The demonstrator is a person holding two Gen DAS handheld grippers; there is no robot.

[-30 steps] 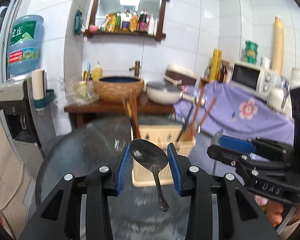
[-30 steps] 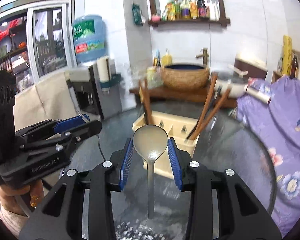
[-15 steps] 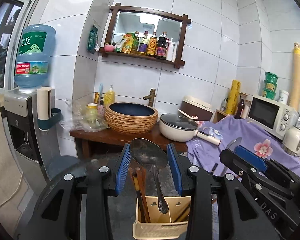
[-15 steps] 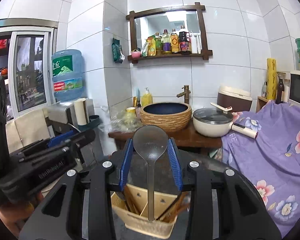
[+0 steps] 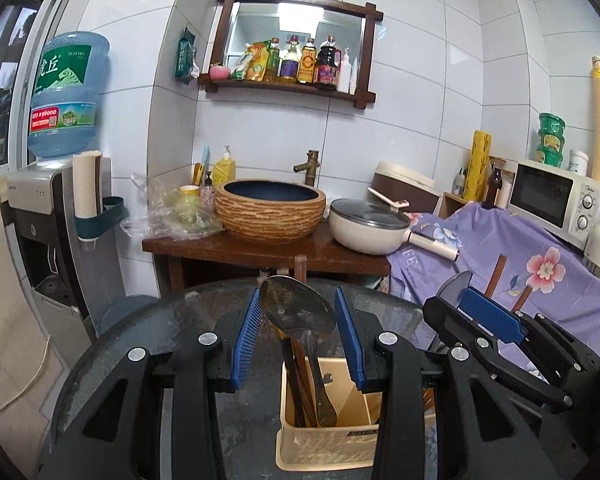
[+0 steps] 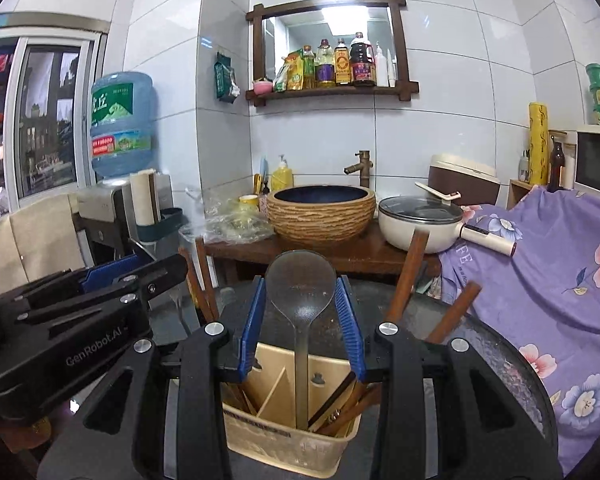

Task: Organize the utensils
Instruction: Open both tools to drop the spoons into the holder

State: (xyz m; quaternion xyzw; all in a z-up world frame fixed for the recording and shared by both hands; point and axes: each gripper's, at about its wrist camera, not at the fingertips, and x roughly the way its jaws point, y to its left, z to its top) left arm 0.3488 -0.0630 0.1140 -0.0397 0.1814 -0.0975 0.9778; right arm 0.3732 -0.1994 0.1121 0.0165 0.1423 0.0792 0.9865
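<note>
My left gripper is shut on the bowl of a dark metal spoon; its handle hangs down into the left compartment of a beige utensil holder, beside brown chopsticks. My right gripper is shut on the bowl of a grey spoon; its handle reaches down into the middle compartment of the same holder. More brown chopsticks lean out of the holder's right side. Each gripper shows in the other's view, the right one and the left one.
The holder stands on a round dark glass table. Behind it are a wooden counter with a woven basin and a white pan, a water dispenser at left and a purple cloth at right.
Both grippers tilted up and came in over the holder, then lowered. Both spoon handles now reach down inside its compartments.
</note>
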